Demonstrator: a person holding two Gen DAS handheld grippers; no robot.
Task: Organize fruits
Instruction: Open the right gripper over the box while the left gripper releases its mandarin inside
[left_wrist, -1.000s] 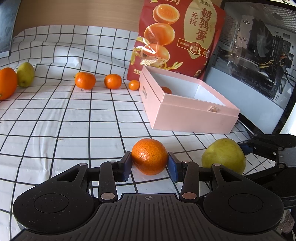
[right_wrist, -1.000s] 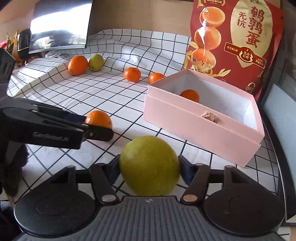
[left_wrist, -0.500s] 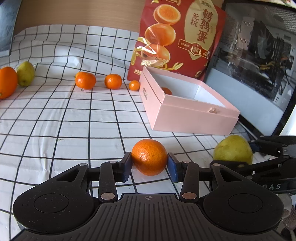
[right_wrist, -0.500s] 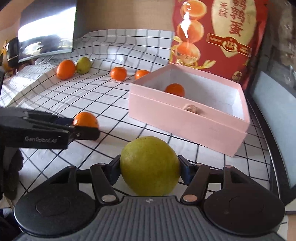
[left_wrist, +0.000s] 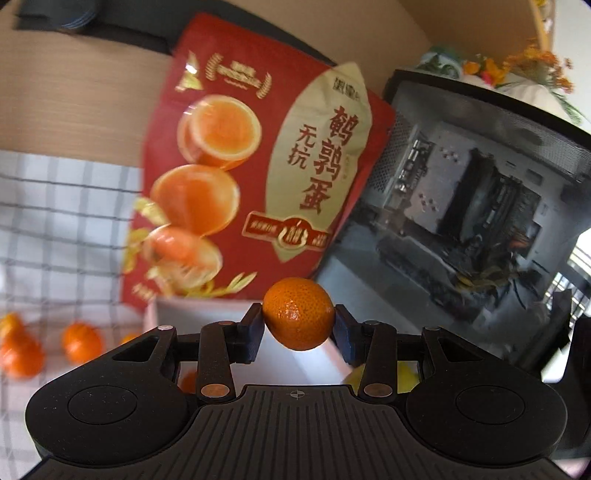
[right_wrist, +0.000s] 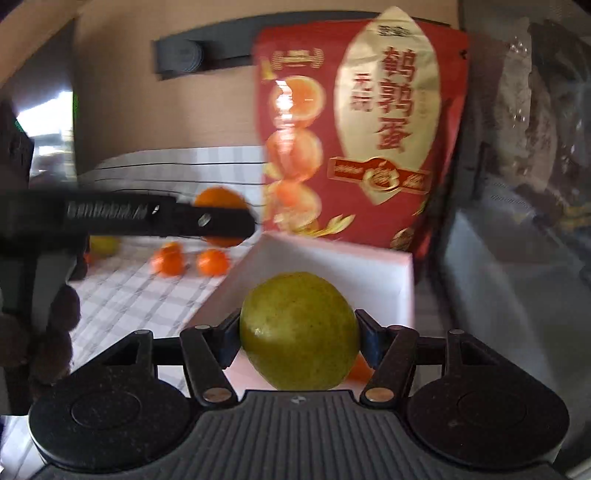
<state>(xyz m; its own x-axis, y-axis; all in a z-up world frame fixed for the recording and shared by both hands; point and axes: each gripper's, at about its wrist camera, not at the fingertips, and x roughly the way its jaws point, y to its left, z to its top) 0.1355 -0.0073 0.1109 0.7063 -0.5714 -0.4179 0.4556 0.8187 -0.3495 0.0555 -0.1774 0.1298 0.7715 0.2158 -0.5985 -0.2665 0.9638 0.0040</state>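
Above pink box (right_wrist: 400, 291): left gripper (left_wrist: 298, 325) clamps mandarin (left_wrist: 298, 313), right gripper (right_wrist: 298, 338) clamps pear (right_wrist: 299, 330); red bag (left_wrist: 258, 166) behind.

Both wrist cameras look forward along their fingers, raised close above the pink box (right_wrist: 402, 273), facing the red bag (left_wrist: 258, 166) at the far side; both share these

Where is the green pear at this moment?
In the right wrist view, the green pear sits clamped in the right gripper, raised over the pink box before the red bag.
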